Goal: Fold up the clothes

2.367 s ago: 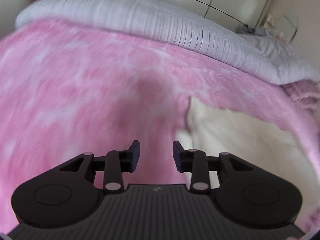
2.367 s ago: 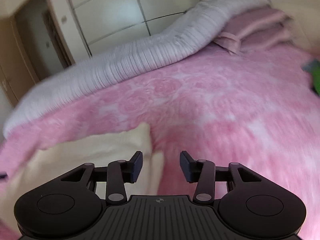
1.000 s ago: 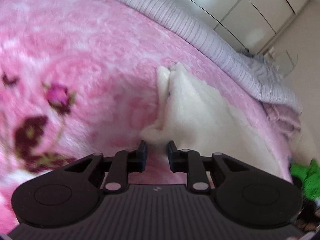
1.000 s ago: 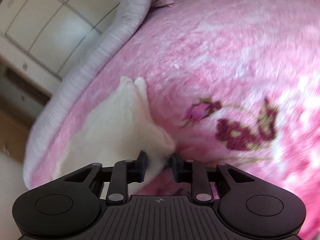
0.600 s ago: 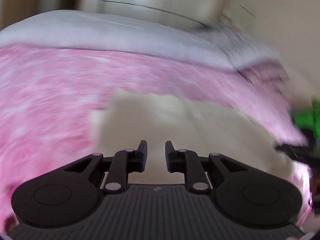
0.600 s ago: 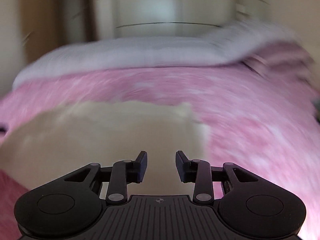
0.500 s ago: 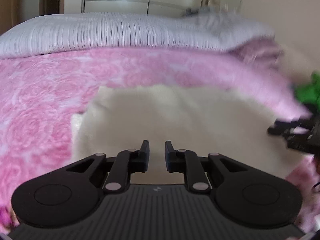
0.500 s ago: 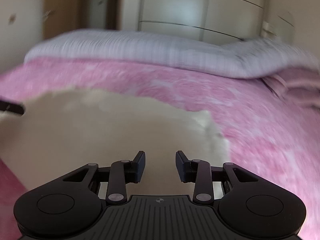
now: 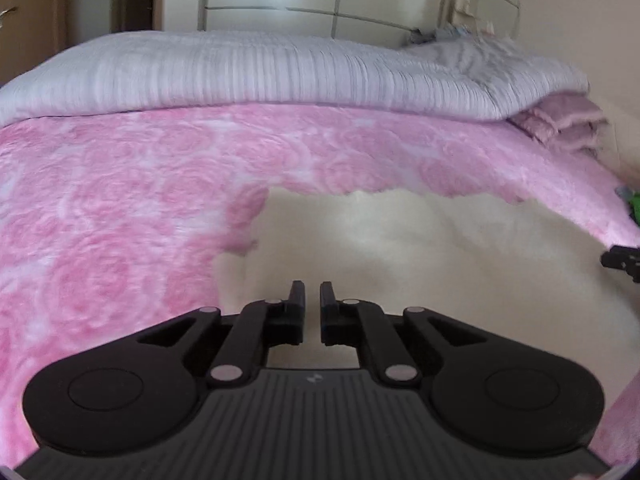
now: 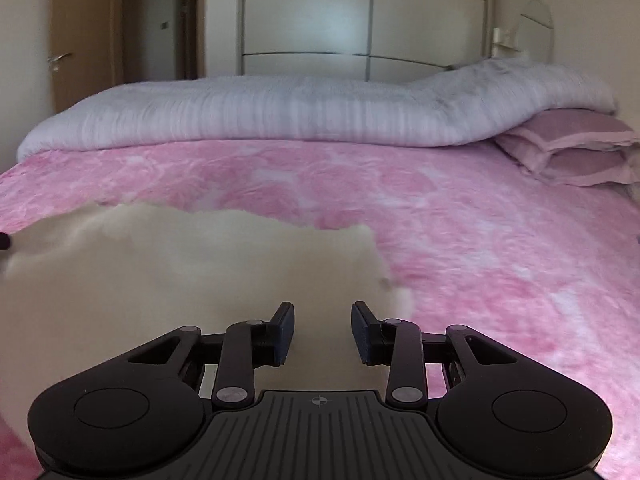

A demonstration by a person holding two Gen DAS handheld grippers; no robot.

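This is a bedroom in a home. A bed is covered by a pink rose-patterned blanket (image 10: 460, 216), with a folded lilac striped duvet (image 10: 280, 116) along its far edge and pink pillows (image 10: 568, 148) at the far right corner. Behind stand a cream built-in wardrobe (image 10: 360, 20) and a wooden door (image 10: 76, 36).

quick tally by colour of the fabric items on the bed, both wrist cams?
Cream: 1, the garment
Pink: 1, the rose-print blanket
Lilac-grey: 1, the ribbed duvet
Mauve: 2, the stacked pillows
Green: 1, a scrap at the frame edge, kind unclear
Total: 6
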